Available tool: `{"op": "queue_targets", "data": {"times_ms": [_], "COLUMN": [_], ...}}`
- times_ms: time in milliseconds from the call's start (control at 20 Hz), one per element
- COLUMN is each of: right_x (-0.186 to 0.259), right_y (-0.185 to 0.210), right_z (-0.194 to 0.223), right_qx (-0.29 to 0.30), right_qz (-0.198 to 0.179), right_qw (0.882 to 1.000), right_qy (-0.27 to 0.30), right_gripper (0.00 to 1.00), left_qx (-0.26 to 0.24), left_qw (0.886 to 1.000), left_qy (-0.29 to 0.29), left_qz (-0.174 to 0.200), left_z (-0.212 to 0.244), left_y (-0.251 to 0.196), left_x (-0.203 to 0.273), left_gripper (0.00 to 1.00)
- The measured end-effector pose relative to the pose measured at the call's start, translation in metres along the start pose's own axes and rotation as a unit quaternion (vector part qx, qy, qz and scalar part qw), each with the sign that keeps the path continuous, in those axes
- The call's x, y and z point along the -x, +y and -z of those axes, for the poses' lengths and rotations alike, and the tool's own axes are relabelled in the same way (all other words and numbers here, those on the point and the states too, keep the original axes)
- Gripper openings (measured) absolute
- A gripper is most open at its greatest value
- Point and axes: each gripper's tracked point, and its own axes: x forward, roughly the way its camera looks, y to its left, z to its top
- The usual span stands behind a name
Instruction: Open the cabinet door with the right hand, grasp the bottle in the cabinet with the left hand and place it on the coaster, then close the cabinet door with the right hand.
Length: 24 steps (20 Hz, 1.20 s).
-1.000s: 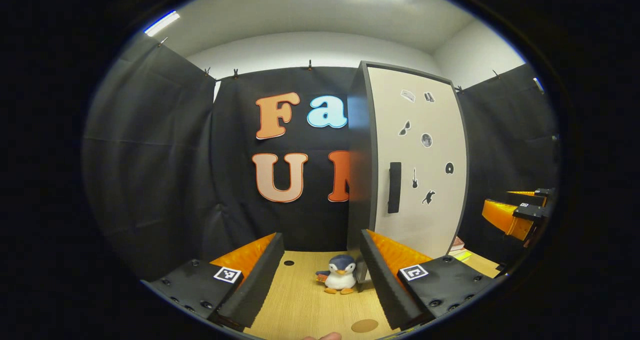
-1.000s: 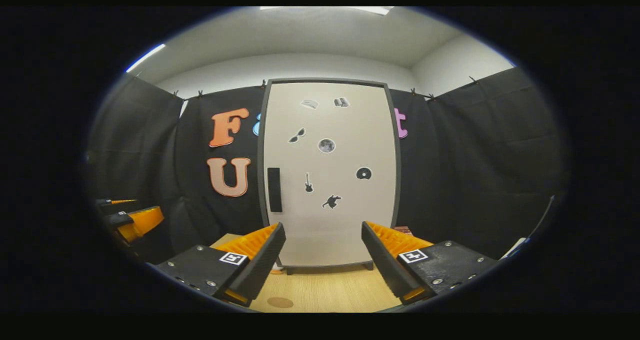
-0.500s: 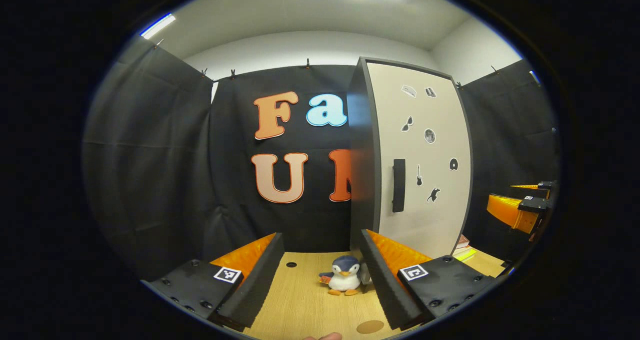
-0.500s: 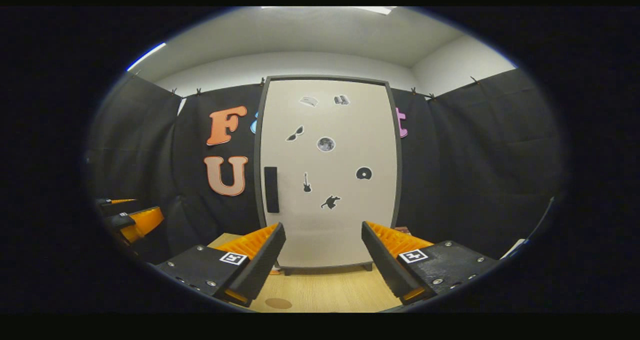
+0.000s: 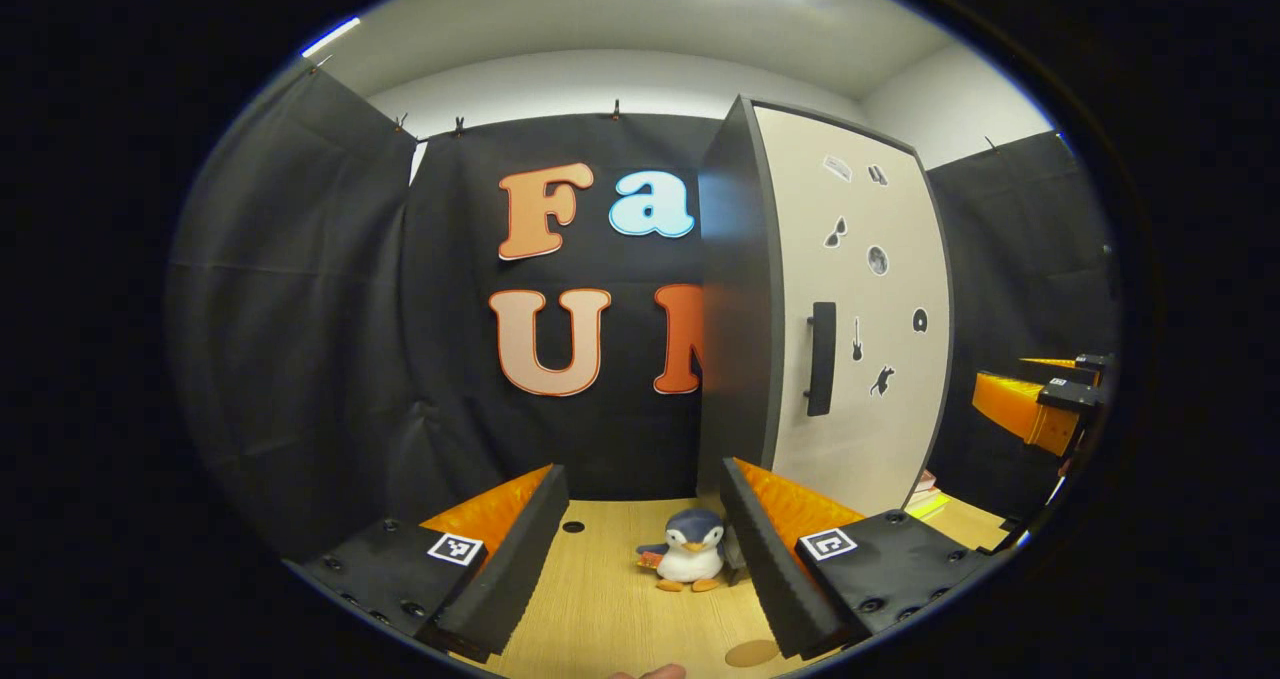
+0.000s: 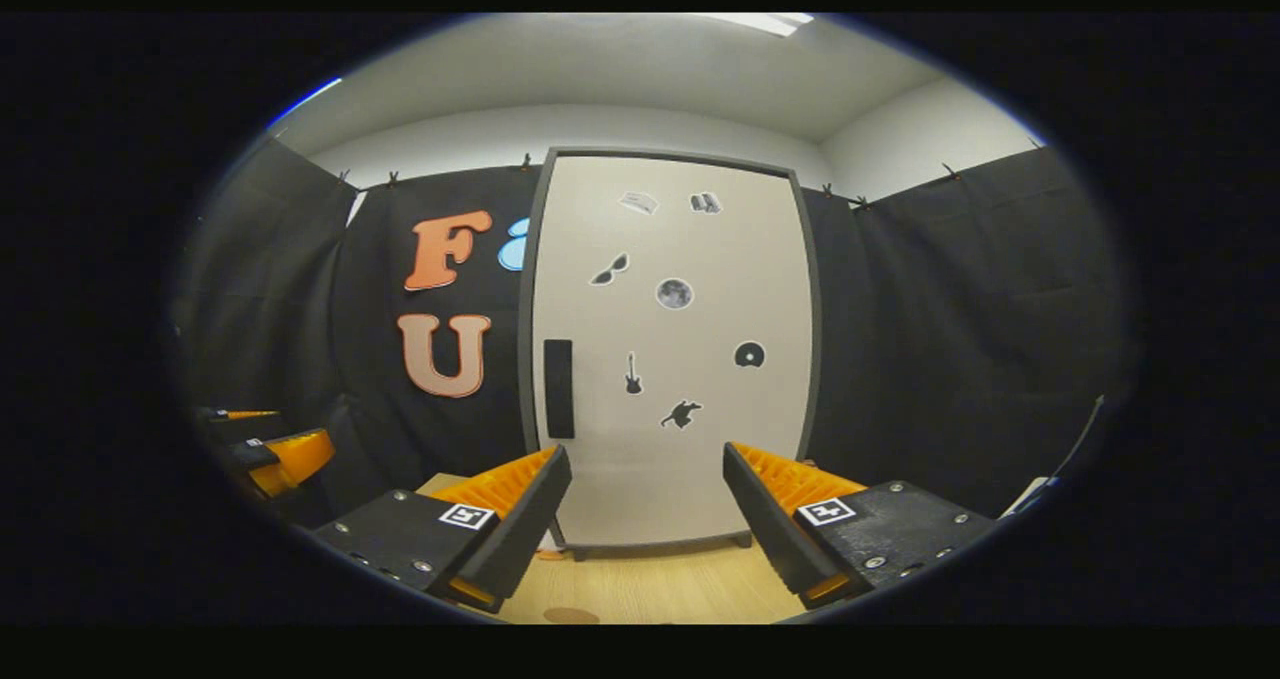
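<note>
The tall cabinet [image 6: 670,359] stands on the wooden table with its white, sticker-covered door shut, so its inside is hidden. A dark vertical handle [image 6: 558,389] sits on the door's left side. My right gripper [image 6: 645,451] is open, facing the door and still some way from it. In the left gripper view the cabinet [image 5: 850,309] is at the right, showing its dark side panel and the handle [image 5: 820,359]. My left gripper [image 5: 641,469] is open and holds nothing. A round brown coaster [image 5: 752,652] lies on the table near my left gripper's right finger, and the coaster [image 6: 570,616] also lies low in the right gripper view.
A penguin plush [image 5: 690,559] stands on the table [image 5: 600,609] by the cabinet's left corner. Books [image 5: 925,494] lie to the cabinet's right. The right gripper [image 5: 1040,409] is at the far right, the left gripper [image 6: 270,454] at the far left. Black cloth walls surround the table.
Both grippers have come a little closer to the cabinet, which looks larger now. The door stays shut and both grippers stay open.
</note>
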Motion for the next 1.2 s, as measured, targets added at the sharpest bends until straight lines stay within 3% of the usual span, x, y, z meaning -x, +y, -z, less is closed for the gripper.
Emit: {"op": "queue_targets", "data": {"times_ms": [300, 350, 400, 600, 1050, 1100, 1200], "right_x": [-0.048, -0.06, -0.071, -0.118, -0.2, -0.203, -0.205], "right_y": [0.031, 0.036, 0.043, 0.066, 0.083, 0.08, 0.077], "right_z": [-0.008, -0.007, -0.007, -0.005, 0.012, 0.014, 0.01], "right_qx": [-0.008, -0.009, -0.009, -0.007, -0.04, -0.035, -0.033], "right_qz": [-0.016, -0.02, -0.026, -0.047, -0.061, -0.058, -0.058], "right_qw": [1.0, 1.0, 1.0, 0.999, 0.997, 0.997, 0.998], "right_qy": [0.0, 0.002, 0.003, 0.007, 0.025, 0.024, 0.015], "right_gripper": [0.94, 0.9, 0.94, 0.94, 0.94, 0.92, 0.76], "left_qx": [-0.001, -0.001, 0.001, 0.002, 0.0, 0.011, 0.017], "left_qw": [1.0, 1.0, 1.0, 0.999, 0.998, 0.998, 0.998], "left_qy": [0.006, 0.007, 0.008, 0.014, 0.036, 0.035, 0.039], "left_qz": [-0.012, -0.016, -0.02, -0.037, -0.052, -0.046, -0.039], "left_z": [0.005, 0.007, 0.009, 0.018, 0.041, 0.041, 0.046], "left_y": [0.03, 0.037, 0.045, 0.063, 0.07, 0.068, 0.062], "left_x": [-0.008, -0.008, -0.01, -0.021, -0.063, -0.067, -0.075], "left_gripper": [0.99, 0.99, 0.99, 0.99, 1.0, 1.0, 1.0]}}
